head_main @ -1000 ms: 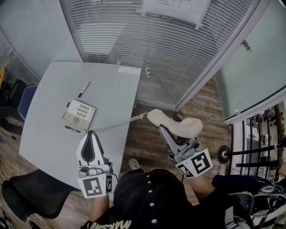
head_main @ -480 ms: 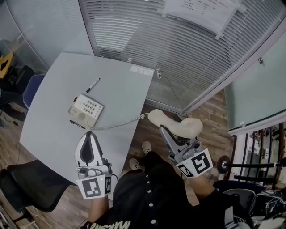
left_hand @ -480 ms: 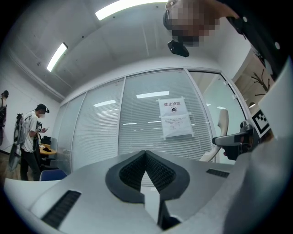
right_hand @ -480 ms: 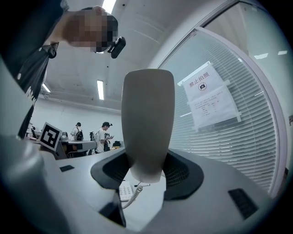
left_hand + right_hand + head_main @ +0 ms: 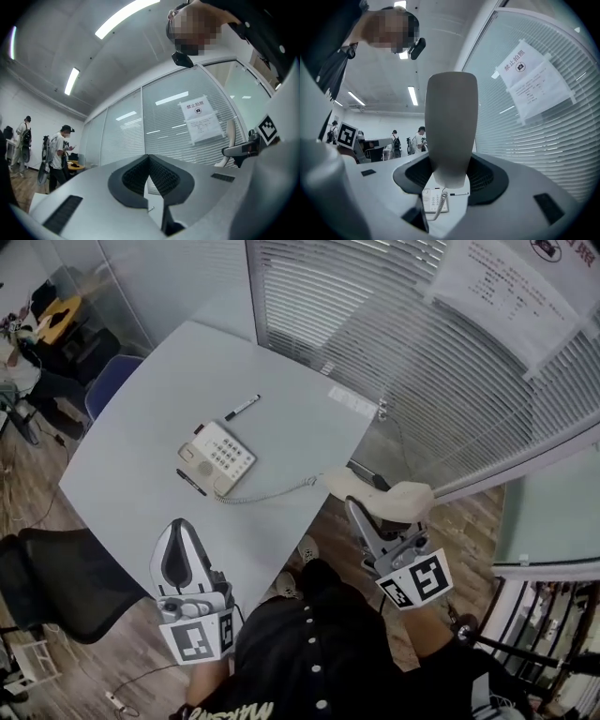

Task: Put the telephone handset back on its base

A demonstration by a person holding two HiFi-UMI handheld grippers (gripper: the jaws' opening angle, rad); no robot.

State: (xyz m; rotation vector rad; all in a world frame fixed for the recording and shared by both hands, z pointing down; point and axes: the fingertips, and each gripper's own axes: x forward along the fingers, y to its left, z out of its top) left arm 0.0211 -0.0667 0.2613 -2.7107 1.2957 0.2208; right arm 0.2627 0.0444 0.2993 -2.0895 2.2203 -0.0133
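A cream telephone base (image 5: 217,457) with a keypad sits on the grey table (image 5: 131,465). Its coiled cord (image 5: 272,491) runs right to the cream handset (image 5: 384,498), which hangs in the air just past the table's right edge. My right gripper (image 5: 373,514) is shut on the handset. In the right gripper view the handset (image 5: 451,126) stands upright between the jaws, with the base (image 5: 435,200) low and far behind it. My left gripper (image 5: 178,554) is shut and holds nothing, hovering over the table's near edge in front of the base; its pads (image 5: 140,173) meet at the tip.
A black marker (image 5: 242,407) lies behind the base and a dark pen (image 5: 190,482) lies along its near side. A black chair (image 5: 47,587) stands at lower left, a blue chair (image 5: 108,390) at far left. A glass wall with blinds (image 5: 422,381) closes the right side.
The head view has swung, so the table and base now sit nearer the middle. My right gripper has carried the handset left to the table's edge. The left gripper has shifted slightly.
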